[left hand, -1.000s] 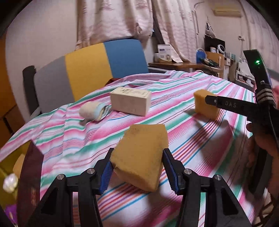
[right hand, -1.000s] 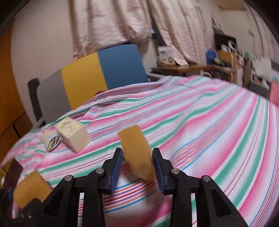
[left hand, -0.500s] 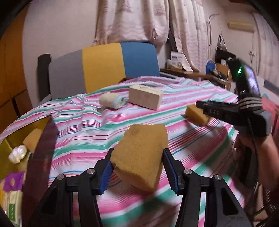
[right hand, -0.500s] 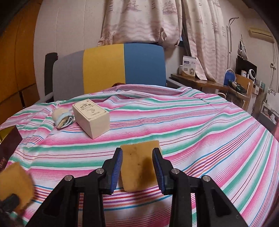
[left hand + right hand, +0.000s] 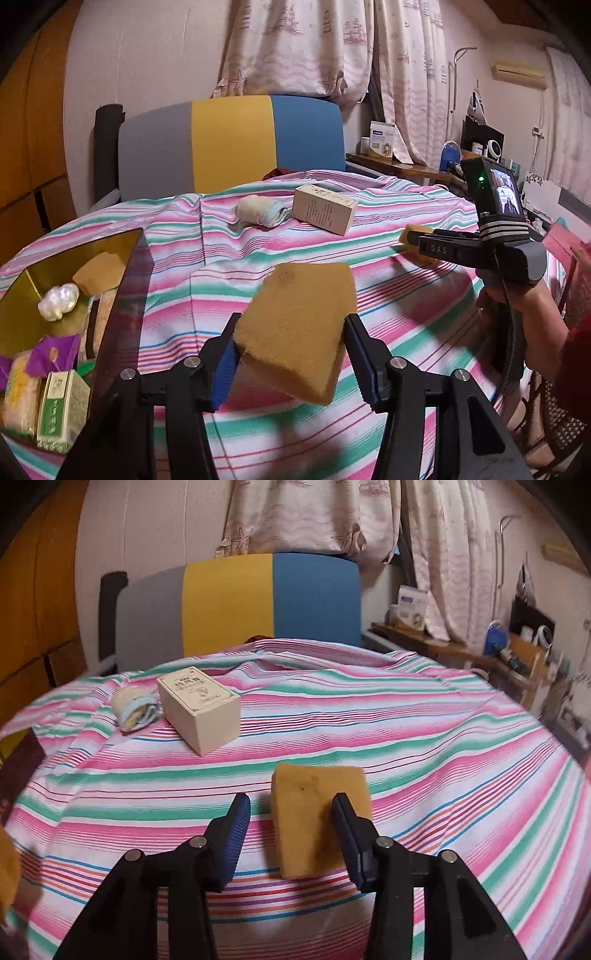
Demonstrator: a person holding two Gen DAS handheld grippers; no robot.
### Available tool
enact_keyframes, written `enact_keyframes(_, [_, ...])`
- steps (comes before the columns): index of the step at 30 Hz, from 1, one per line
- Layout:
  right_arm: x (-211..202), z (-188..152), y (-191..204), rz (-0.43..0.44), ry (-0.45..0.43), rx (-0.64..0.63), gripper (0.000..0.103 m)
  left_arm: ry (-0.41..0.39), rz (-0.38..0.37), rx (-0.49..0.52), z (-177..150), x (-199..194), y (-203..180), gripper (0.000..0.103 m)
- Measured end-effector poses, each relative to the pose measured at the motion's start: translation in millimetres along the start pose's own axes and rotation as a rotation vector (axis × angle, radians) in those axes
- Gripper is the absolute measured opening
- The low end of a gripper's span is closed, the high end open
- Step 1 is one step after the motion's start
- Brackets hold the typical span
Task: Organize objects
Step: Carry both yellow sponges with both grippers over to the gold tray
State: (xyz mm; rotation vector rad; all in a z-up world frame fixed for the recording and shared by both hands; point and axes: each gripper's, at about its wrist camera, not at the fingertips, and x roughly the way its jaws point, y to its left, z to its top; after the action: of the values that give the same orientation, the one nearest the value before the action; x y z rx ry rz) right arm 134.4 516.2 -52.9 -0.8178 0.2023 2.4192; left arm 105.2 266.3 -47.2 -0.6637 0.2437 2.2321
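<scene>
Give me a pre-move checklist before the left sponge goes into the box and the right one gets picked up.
1. Left hand-held gripper shut on its sponge, both pads pressing: ok.
2. Box open, with room beside the sponge and white lump inside: ok.
3. Box wall stands between the held sponge and the opening; whether the sponge is high enough to pass over it: cannot tell.
4. Right hand-held gripper closed on second sponge: not ok, jaws open, left pad apart from it.
5. Second sponge centred between the pads: not ok, it sits toward the right one.
</scene>
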Motion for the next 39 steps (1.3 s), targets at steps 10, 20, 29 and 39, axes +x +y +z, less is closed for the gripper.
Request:
enact_keyframes(10, [8, 5, -4, -0.065, 0.06, 0.001, 0.06, -0.003, -0.008, -0.043, -1, -13, 15, 0.056])
enact_keyframes(20, [11, 3, -14, -0.058, 0.067, 0.059, 0.05, -0.023, -0.011, -0.075, 1, -27, 24, 0.056])
enact_keyframes(29, [-17, 1, 14, -0.021, -0.01, -0.02, 0.05, -0.061, 0.038, -0.135, 7, -53, 56, 0.056])
enact_keyframes(39, [-65, 5, 83, 0.236, -0.073, 0.005, 0.05, -0.055, 0.167, -0.26, 2, -72, 123, 0.056])
